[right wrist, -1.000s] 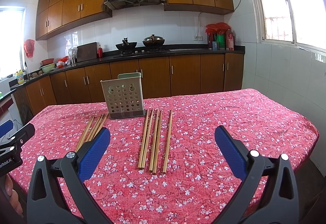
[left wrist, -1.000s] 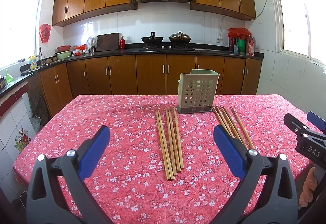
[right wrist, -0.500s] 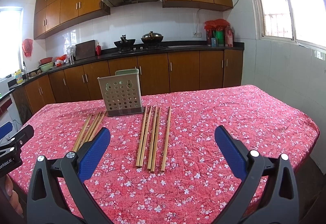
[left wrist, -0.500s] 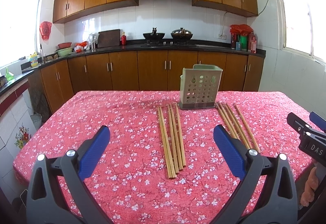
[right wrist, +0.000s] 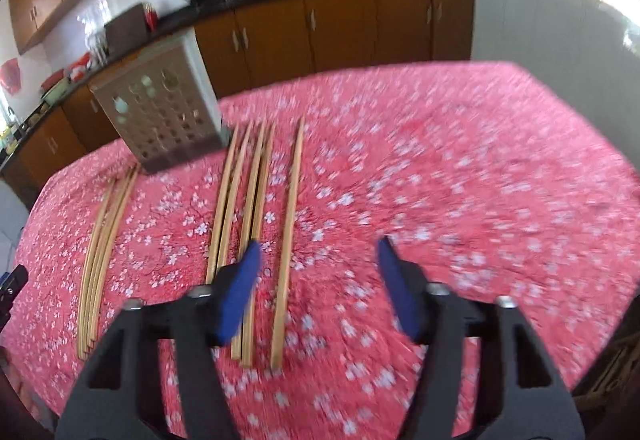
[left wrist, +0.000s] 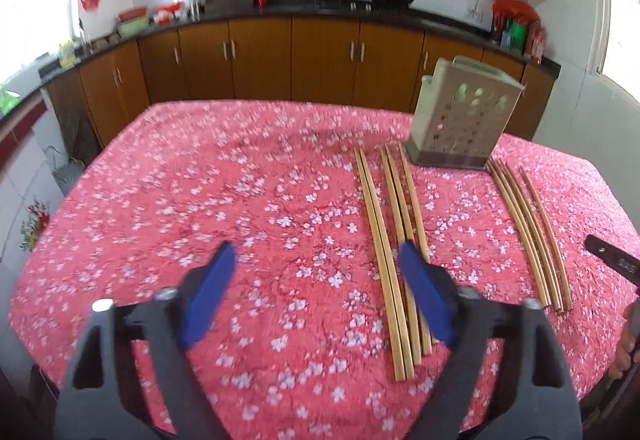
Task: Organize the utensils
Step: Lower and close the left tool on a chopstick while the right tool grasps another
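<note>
Over the bench's (left wrist: 192, 175) near edge I am lowering both half-wide, closing, empty units, left hand-held gripper (left wrist: 316, 294) and right hand-held gripper (right wrist: 318, 286), toward chopsticks (left wrist: 394, 240) lying before the far-edge holder (left wrist: 460, 119), needing one stick centred between pads.

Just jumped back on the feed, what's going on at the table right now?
A person holds a gripper in each hand over the red floral tablecloth, heading for the chopsticks. The left gripper and right gripper each hover over a separate chopstick bundle with jaws closing; neither grips anything yet. One chopstick lies between the right gripper's jaws. The perforated utensil holder stands at the far side; whether it holds anything can't be seen.
</note>
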Motion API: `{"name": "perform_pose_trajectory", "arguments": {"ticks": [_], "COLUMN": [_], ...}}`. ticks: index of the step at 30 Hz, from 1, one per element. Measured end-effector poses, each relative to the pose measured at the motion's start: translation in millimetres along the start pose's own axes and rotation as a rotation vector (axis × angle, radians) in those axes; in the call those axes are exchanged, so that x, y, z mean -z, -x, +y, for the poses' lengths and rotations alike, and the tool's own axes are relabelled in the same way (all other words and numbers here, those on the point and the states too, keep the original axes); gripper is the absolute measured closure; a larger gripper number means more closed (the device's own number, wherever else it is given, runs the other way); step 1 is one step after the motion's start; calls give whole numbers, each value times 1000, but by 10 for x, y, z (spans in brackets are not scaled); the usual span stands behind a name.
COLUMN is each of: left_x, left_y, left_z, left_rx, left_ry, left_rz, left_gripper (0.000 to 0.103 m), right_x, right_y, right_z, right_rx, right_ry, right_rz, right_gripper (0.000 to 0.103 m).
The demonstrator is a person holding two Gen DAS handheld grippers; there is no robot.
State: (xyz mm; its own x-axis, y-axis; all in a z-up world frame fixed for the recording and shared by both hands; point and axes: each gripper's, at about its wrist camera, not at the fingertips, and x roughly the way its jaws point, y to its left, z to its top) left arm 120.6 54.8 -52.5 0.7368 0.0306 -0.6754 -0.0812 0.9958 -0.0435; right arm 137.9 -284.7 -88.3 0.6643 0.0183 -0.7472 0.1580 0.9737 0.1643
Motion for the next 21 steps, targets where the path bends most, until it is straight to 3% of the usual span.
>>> {"name": "perform_pose_trajectory", "arguments": {"ticks": [6,9,13,21], "left_x": [-27,1,81,136], "left_y": [-374,-492,-598,-608], "left_z": [-135,-202,-280,-345], "left_rx": [53,80,122,116], "left_ry": [-22,-32,-37,-68], "left_rz": [104,152,204,227], "left_gripper": [51,64,77,82], "right_x": [15,56,79,46], "right_y": [-420,-401,-367,-416], "right_z": [118,182,162,183], "right_rx": [-27,0,-1,-4], "right_ry": [35,81,90,107], "right_rz": [122,91,89,87], "right_gripper": [71,80,83,83]}}
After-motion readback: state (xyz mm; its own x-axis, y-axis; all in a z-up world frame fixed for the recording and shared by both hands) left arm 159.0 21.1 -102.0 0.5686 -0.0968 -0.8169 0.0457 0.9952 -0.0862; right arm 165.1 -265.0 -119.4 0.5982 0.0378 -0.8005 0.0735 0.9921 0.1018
